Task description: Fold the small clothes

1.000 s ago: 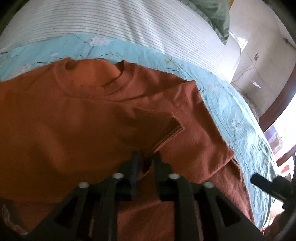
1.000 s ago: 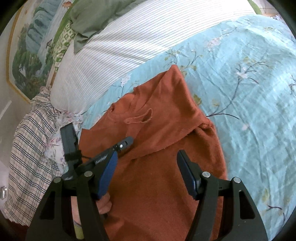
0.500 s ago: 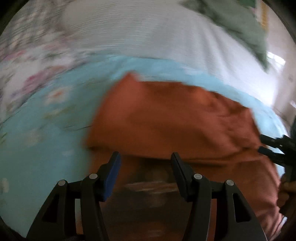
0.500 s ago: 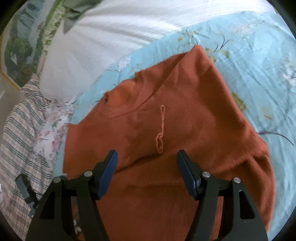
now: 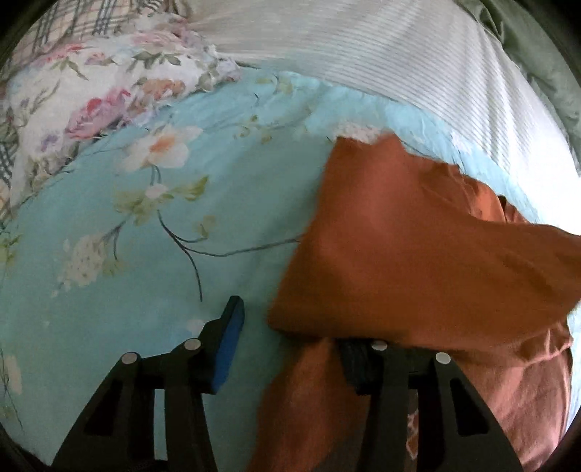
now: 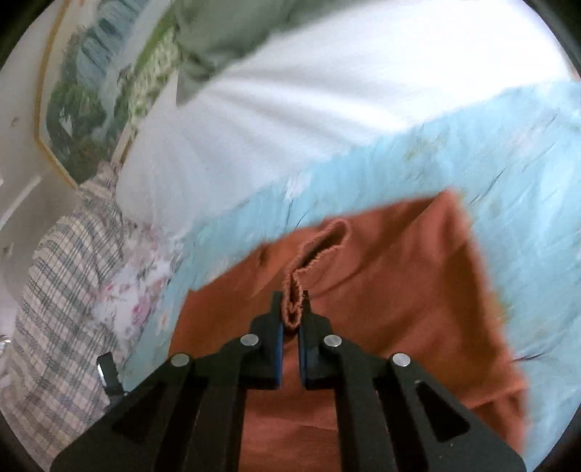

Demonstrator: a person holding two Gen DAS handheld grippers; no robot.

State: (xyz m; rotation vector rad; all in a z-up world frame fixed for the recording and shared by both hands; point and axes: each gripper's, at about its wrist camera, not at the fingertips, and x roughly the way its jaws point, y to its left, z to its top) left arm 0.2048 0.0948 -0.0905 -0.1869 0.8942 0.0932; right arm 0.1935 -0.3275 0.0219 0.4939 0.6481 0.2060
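An orange knit sweater (image 5: 417, 254) lies on a light blue floral bedsheet (image 5: 145, 236). In the left wrist view my left gripper (image 5: 290, 326) is open at the sweater's left edge; its blue-padded left finger (image 5: 228, 326) is over the sheet and its right finger is hidden under a folded orange layer. In the right wrist view my right gripper (image 6: 291, 312) is shut on a folded sleeve cuff (image 6: 293, 301) of the sweater (image 6: 399, 290), which rises as a narrow ridge from the pads toward the collar.
A white striped pillow (image 5: 363, 47) and a green cloth (image 6: 225, 32) lie at the head of the bed. A floral cloth (image 5: 90, 90) and a plaid cloth (image 6: 61, 290) lie at the left. A framed landscape picture (image 6: 83, 90) hangs on the wall.
My left gripper let go of the sleeve, opened and swung left to the sweater's edge. My right gripper moved in over the sweater and shut on the sleeve cuff.
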